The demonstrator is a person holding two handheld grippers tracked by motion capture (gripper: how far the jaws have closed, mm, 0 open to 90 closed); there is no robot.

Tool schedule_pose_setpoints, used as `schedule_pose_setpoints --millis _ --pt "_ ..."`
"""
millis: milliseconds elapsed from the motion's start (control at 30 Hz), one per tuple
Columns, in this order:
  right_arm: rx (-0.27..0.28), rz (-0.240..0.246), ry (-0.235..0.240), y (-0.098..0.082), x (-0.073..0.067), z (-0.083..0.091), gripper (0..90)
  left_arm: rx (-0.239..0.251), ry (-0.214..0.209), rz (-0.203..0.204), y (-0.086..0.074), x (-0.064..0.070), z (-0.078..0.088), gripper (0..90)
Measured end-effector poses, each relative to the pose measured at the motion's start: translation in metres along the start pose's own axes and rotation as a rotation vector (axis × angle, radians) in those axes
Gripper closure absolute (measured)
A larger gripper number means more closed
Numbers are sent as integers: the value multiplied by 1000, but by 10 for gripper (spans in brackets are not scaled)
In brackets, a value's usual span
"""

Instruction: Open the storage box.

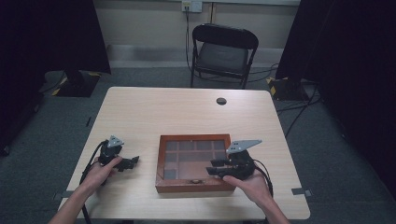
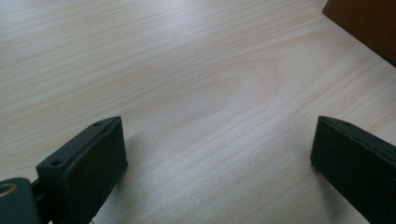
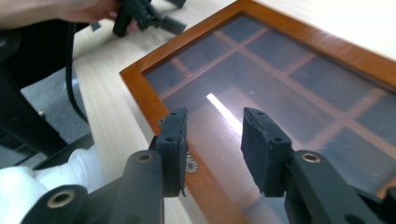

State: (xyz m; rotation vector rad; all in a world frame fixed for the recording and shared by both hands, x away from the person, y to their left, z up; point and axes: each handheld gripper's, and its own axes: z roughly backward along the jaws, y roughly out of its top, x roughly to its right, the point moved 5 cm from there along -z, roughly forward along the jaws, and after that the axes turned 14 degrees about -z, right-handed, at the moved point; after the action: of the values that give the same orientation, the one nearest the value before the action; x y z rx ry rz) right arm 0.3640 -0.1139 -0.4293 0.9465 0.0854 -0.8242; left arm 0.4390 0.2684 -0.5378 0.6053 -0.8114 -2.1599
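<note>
Two grippers on a light wood table point(image 1: 140, 112). Left gripper point(image 1: 128, 163) sits at table's left, just beside the box, jaws wide apart w/ bare tabletop between them, nothing held. Wooden box point(image 1: 194, 163) w/ glass lid lies mid-table, near the front edge, lid down, dividers visible thru glass. Right gripper point(image 1: 215, 167) hovers over box's front right part; jaws partly apart, empty, above the front rim by a small metal clasp point(image 3: 189, 163).

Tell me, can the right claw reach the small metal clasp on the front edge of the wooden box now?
Probably yes. The right claw hovers open just above the clasp on the wooden box, and nothing lies between them.
</note>
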Motion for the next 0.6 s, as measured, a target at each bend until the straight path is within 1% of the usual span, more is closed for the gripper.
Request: schedule_pose_setpoints --millis 33,67,100,200,233,300,333,400,600 --pt "0 0 0 0 0 0 620 0 0 0 0 0 0 27" --pt "-33 12 17 -1 -3 -7 644 -2 -1 -2 0 0 0 27" --pt "-33 12 17 -1 -3 -7 644 -3 -1 -3 0 0 0 27" --pt "-76 28 52 -4 -9 -20 688 -5 -2 -6 0 -1 0 26" --pt "-83 36 59 -5 -10 -24 691 -4 -2 -6 0 -1 0 26" --pt "-70 39 89 -6 -15 -30 717 -4 -2 -6 0 -1 0 26" --pt "-81 46 98 -8 -17 -35 726 -10 -3 -13 0 -1 0 21" --pt "-105 61 98 -11 -18 -39 733 -12 -4 -15 0 -1 0 17" --pt "-134 75 94 -16 -18 -45 752 -12 -5 -16 0 -2 0 16"
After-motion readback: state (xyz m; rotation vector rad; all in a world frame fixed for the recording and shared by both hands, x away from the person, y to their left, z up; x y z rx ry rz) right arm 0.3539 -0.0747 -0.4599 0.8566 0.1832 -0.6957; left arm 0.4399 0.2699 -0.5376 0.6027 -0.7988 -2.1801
